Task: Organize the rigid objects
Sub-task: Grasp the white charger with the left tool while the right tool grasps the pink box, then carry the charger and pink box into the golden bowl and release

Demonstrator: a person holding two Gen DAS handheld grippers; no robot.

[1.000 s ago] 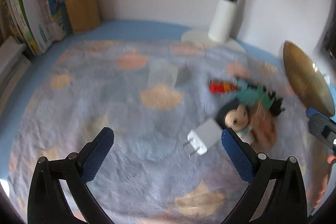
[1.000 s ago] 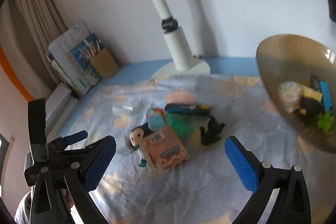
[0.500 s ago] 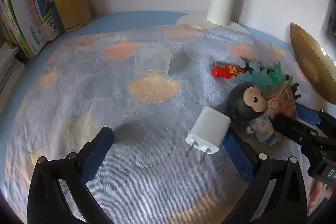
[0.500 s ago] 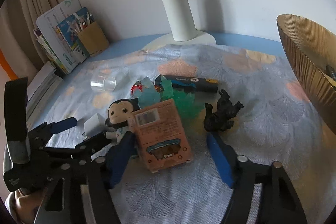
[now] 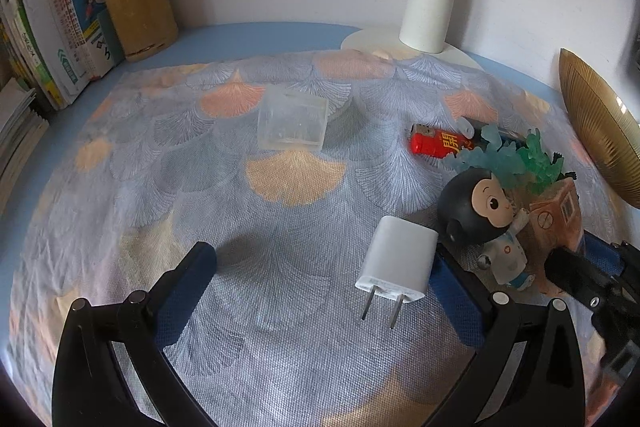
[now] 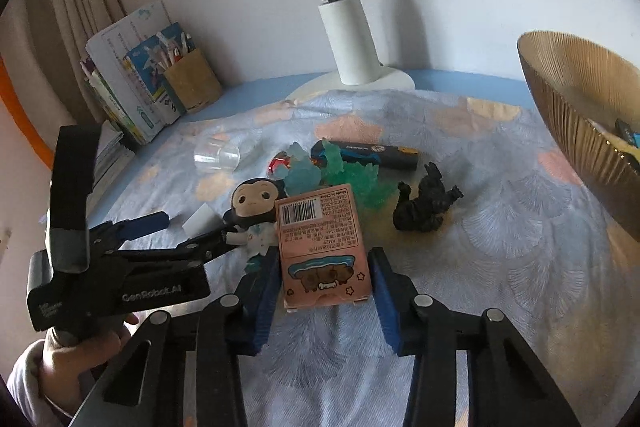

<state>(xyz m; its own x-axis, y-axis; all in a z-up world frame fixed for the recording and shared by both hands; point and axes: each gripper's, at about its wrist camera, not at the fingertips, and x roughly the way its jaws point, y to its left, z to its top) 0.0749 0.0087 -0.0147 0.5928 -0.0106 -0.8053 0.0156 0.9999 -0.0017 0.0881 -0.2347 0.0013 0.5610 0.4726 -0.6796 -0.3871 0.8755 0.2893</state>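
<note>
While the right gripper sits low in the centre of the right wrist view, its blue pads bracket the pink box; the jaws have just been closing, and both pads now lie against the box's sides, so it appears gripped. The box rests on the patterned cloth with its barcode end pointing up the frame. Just left of it lies the monkey figurine, and to the right a black animal figure sits slightly apart. Above the box lie the green crystal toy and a dark tube.

In the left wrist view, the left gripper stands wide open at the bottom of the frame. The white charger lies between its fingers, close against the right one, prongs toward the camera. A clear plastic cube sits in the upper centre, and a red lighter lies right of it. The gold bowl fills the right edge.
</note>
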